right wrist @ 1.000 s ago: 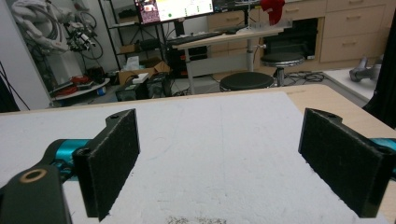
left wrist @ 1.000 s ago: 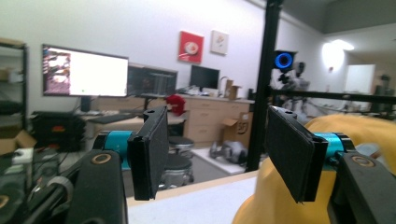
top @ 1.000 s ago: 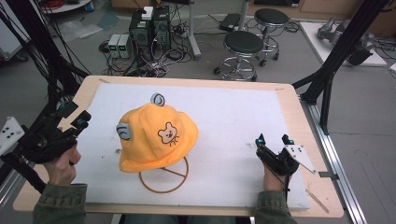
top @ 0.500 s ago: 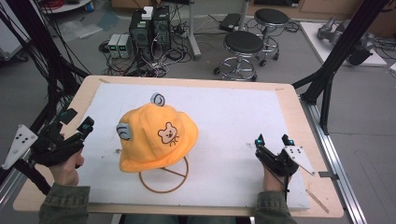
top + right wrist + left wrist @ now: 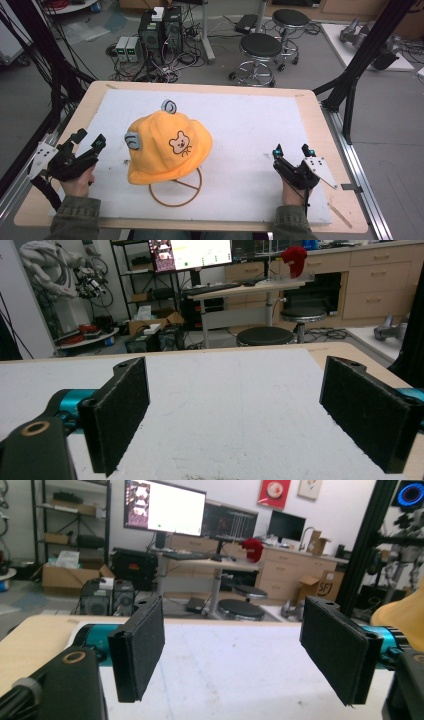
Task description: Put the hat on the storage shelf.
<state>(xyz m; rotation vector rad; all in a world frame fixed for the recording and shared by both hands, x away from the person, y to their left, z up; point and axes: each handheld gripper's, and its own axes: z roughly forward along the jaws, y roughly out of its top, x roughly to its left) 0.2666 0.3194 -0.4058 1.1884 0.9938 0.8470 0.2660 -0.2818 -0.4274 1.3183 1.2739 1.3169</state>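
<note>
Orange hat (image 5: 167,147) with a little bear face on its front sits on a wire stand (image 5: 176,189), roughly in the middle of the white mat (image 5: 250,120); everything else I place from it.

Left gripper (image 5: 89,141), held in the person's left hand (image 5: 77,182), lies just to the left of the hat, near the mat's left edge and not touching the brim. Its jaws have just been opening and now stand wide apart with nothing between them. In the left gripper view the two black pads (image 5: 137,647) frame bare white mat, and a sliver of the hat (image 5: 400,612) shows beyond the right-hand pad.

Right gripper (image 5: 291,149) rests well to the right of the hat, low over the mat near its front right part, in the person's right hand (image 5: 292,192). Its jaws are spread wide too and hold nothing; the right gripper view shows plain mat between its pads (image 5: 120,412).

On the hat, one grey-blue ear (image 5: 169,106) stands at the back of the crown and another (image 5: 132,140) on the side facing the left gripper. The stand's wire ring lies on the mat just in front of the hat.

The mat covers a wooden table (image 5: 320,130). Beyond the table's far edge, behind the hat, stand two black stools (image 5: 261,46) and computer cases (image 5: 161,27) amid loose cables.
</note>
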